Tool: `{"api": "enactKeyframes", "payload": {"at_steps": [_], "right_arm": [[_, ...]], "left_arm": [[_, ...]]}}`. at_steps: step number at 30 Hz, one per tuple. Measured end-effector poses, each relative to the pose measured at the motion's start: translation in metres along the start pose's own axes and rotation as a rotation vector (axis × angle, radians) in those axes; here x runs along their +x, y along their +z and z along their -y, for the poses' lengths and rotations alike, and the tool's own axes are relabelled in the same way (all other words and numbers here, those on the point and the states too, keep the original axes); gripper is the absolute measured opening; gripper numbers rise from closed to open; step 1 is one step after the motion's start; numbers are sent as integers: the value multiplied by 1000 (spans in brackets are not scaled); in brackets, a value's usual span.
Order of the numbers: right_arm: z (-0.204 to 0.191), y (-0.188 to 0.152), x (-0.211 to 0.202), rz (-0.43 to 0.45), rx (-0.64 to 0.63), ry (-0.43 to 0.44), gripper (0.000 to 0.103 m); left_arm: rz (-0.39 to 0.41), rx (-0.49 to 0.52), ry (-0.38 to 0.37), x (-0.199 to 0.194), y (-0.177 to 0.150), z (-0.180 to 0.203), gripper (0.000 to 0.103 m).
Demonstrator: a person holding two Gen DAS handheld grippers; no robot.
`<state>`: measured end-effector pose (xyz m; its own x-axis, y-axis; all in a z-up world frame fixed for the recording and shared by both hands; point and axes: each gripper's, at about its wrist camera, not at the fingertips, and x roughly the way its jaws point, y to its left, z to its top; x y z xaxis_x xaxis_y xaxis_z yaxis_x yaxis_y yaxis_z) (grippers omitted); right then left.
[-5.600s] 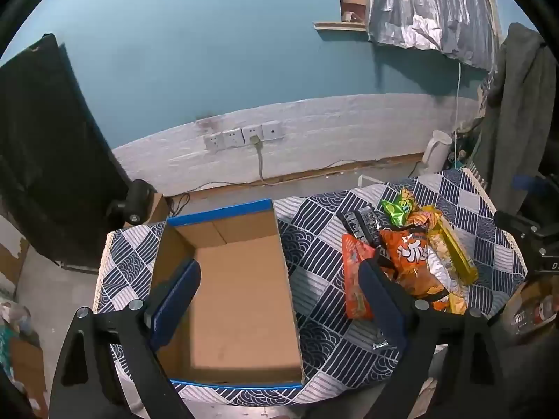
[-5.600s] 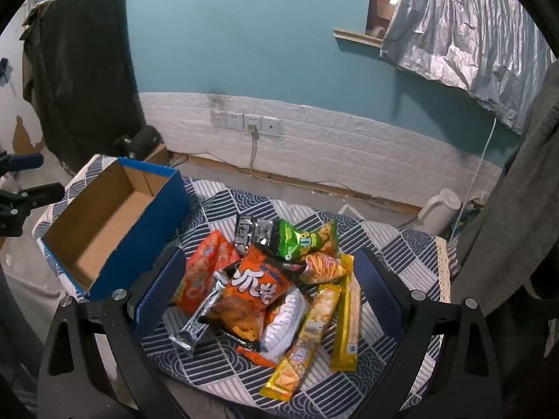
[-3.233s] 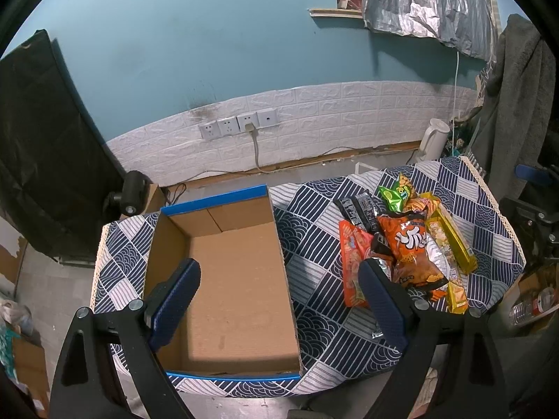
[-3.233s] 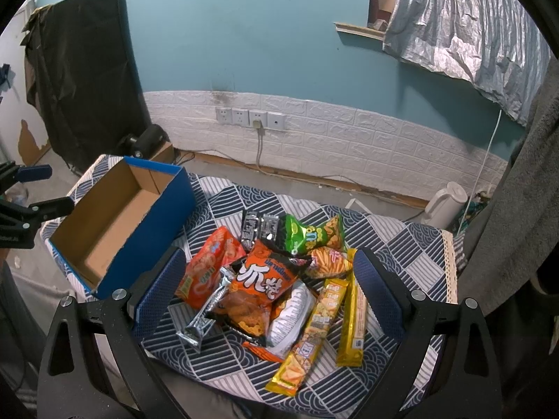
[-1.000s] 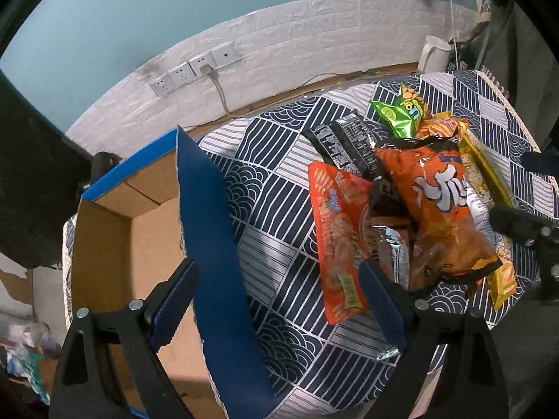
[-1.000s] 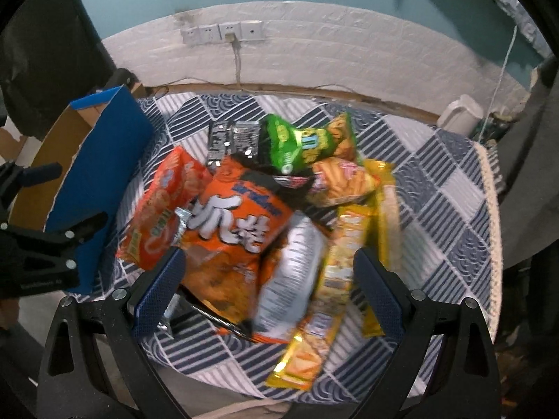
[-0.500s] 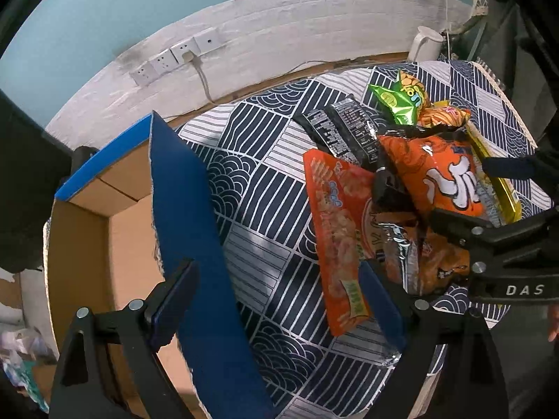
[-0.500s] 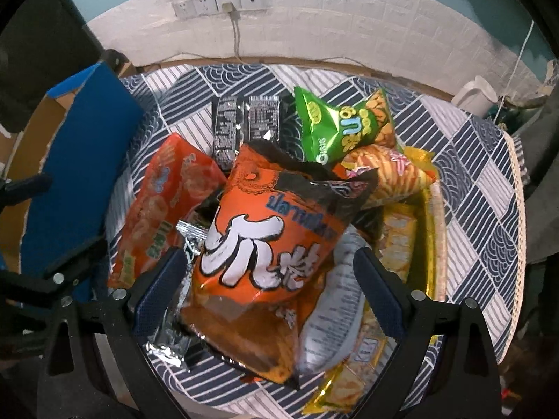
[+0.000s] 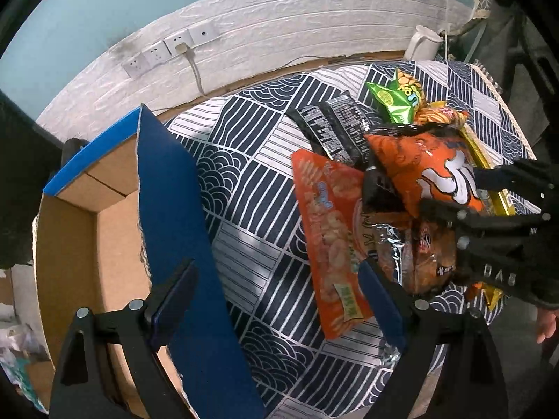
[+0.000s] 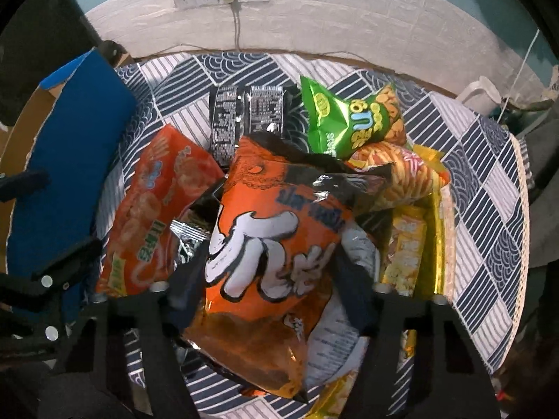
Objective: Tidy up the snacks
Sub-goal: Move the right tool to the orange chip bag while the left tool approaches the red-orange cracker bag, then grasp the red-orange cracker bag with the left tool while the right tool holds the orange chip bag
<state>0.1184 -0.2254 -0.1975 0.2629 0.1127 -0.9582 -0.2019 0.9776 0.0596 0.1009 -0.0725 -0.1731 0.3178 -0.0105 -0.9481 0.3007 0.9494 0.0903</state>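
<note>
Your right claw [image 10: 269, 272] just closing, pads pressing the crinkled orange foil chip bag [image 10: 269, 244] atop the snack pile, your left claw [image 9: 276, 300] wide open and empty beside the blue cardboard box [image 9: 174, 230].

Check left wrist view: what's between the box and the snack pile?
Only bare tablecloth between the cardboard box and the long orange packet at the pile's edge.
</note>
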Motion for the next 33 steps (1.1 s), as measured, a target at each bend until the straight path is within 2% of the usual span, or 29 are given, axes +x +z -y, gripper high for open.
{"api": "enactKeyframes", "payload": {"at_steps": [3,6,14,18,21,24,28,33], "right_arm": [[3,1,-8,12,4,39,42],[0,-1,-19,42,-17,38,40],[3,-14,-53,120,-45,57,39],[16,-19,-72,151,-26,76,39],[25,-25,-80,167,-33,48,39],[37,-34,-81,165,-16,40,39],[50,-45,-70,141,4,47,39],[59,-49,-60,127,2,23,39]], "left_arm": [[1,-5,-12,-5,0,4,93],[6,0,-20,-11,-1,10,93],[0,-14,-44,-18,-9,24,93],[6,-6,-22,-22,-9,33,93],[5,0,16,-20,-9,38,93],[4,-12,48,-10,-4,38,93],[-11,-36,15,5,4,38,93],[-38,-40,18,24,13,41,93]]}}
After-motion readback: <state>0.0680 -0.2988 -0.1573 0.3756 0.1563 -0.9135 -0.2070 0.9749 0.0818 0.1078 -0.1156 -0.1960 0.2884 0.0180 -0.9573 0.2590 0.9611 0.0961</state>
